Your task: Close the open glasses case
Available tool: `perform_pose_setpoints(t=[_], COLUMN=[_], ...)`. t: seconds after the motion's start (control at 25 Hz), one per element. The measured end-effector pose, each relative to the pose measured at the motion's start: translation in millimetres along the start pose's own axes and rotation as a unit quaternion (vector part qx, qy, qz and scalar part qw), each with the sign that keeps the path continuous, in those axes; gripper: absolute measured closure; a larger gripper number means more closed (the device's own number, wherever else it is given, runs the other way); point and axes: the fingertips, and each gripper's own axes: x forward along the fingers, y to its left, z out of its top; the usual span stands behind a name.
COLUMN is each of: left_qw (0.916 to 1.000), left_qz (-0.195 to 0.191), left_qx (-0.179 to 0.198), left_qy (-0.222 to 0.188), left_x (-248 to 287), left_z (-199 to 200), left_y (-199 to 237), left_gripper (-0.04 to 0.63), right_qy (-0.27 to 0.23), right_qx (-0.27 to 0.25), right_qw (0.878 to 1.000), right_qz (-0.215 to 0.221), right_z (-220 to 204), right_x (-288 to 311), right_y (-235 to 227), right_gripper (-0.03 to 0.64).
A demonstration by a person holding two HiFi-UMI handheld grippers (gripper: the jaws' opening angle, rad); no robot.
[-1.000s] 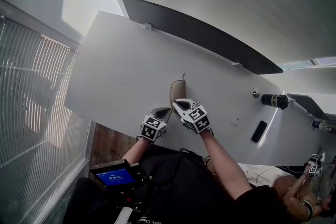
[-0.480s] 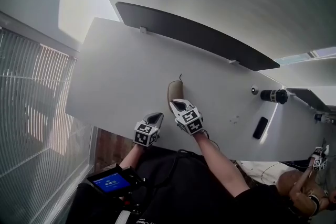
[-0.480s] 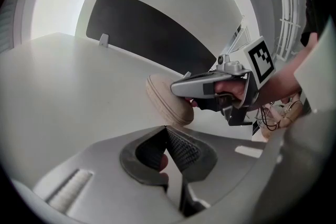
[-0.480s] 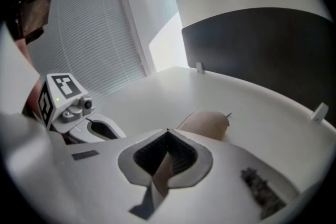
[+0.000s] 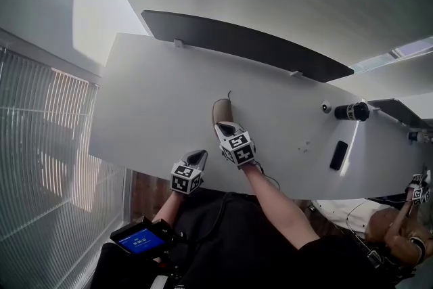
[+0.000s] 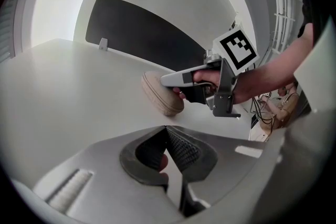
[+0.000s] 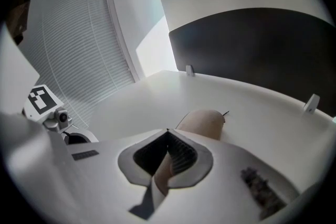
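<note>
A long white tabletop (image 5: 155, 98) fills the head view, with a dark panel (image 5: 237, 44) standing along its far edge and window blinds (image 5: 40, 166) beyond its left end.

The right gripper (image 5: 220, 125) reaches out from the near edge toward the middle of the tabletop. Its fingers are pressed together at the tips, and they lie over the near end of the glasses case (image 5: 220, 109). In the right gripper view, tan shows through the slot behind the closed tips. From the left gripper view, whether the fingers touch the case or hang just above it cannot be told.

The left gripper (image 5: 198, 156) sits at the near edge, just left of the right one and apart from the case. Its ribbed fingers (image 6: 181, 148) meet at the tips with nothing between them.

The case is a tan rounded shell lying around the middle of the tabletop, somewhat nearer the near edge, with its long axis running from near to far. Its two halves lie together, and a thin dark cord sticks out at its far end.

Toward the right end of the tabletop, a black cylinder (image 5: 352, 112) lies near the far edge. A flat black object (image 5: 337, 155) lies nearer the near edge.
</note>
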Motion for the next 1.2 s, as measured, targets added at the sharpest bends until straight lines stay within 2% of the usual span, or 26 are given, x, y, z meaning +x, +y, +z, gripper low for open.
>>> perform_pose_setpoints(t=[0.12,0.32,0.48,0.72,0.92,1.04,1.2], left_qw=[1.0000,0.9998,0.9996,0.9984,0.9975,0.9955,0.9925], left_qz=[0.001,0.005,0.006,-0.008,-0.039,-0.060,-0.093], left_qx=[0.006,0.008,0.010,0.013,0.030,0.041,0.074], left_qy=[-0.008,-0.017,-0.024,-0.054,-0.050,-0.061,-0.027], left_x=[-10,-24,-31,-39,-44,-49,-39], left_z=[-1,-2,-4,14,15,26,0], left_y=[3,7,10,4,-4,-15,-31], left_gripper=[0.588,0.589,0.589,0.589,0.589,0.589,0.589], right_qy=[0.004,0.008,-0.005,-0.041,-0.085,-0.097,-0.098], right_qx=[-0.004,-0.044,-0.055,-0.072,-0.034,-0.002,0.050], right_qw=[1.000,0.999,0.998,0.996,0.995,0.994,0.986], right_qz=[0.010,0.014,0.016,0.015,-0.029,-0.053,-0.123], right_z=[-4,-7,-5,3,0,-27,-88], right_x=[-2,-2,-5,-30,-81,-117,-174], right_y=[3,10,11,16,22,28,27], right_gripper=[0.612,0.612,0.612,0.612,0.612,0.612,0.612])
